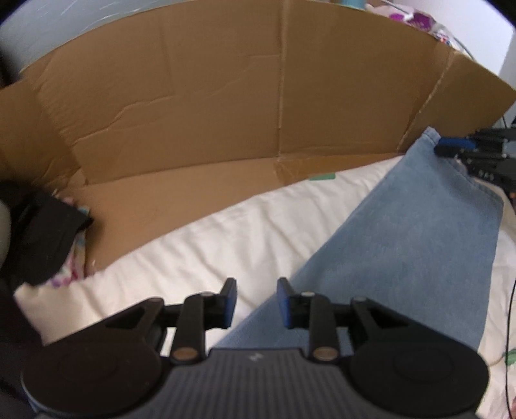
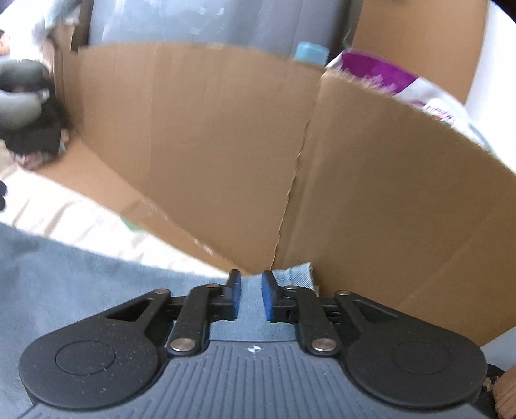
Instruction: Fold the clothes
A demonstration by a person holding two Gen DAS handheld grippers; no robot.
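A creased cardboard sheet stands folded behind a cream bed sheet. Beyond it rises a pale wall, with what may be floral bedding, blurred, behind.

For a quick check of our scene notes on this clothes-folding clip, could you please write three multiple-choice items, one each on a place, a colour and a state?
1. Where does the blue denim garment lie?
A. on the cream bedding
B. inside the cardboard box
C. on a chair

2. What colour are the pads on the gripper fingers?
A. red
B. blue
C. yellow

3. How do the jaws of the left gripper stand?
A. clamped on the denim
B. clamped on cardboard
C. apart, gripping nothing

Answers: 1 A, the denim is spread across the cream bedding in front of the box. 2 B, both wrist views show blue pads. 3 C, a clear gap shows between the pads, with bedding and denim lying below.
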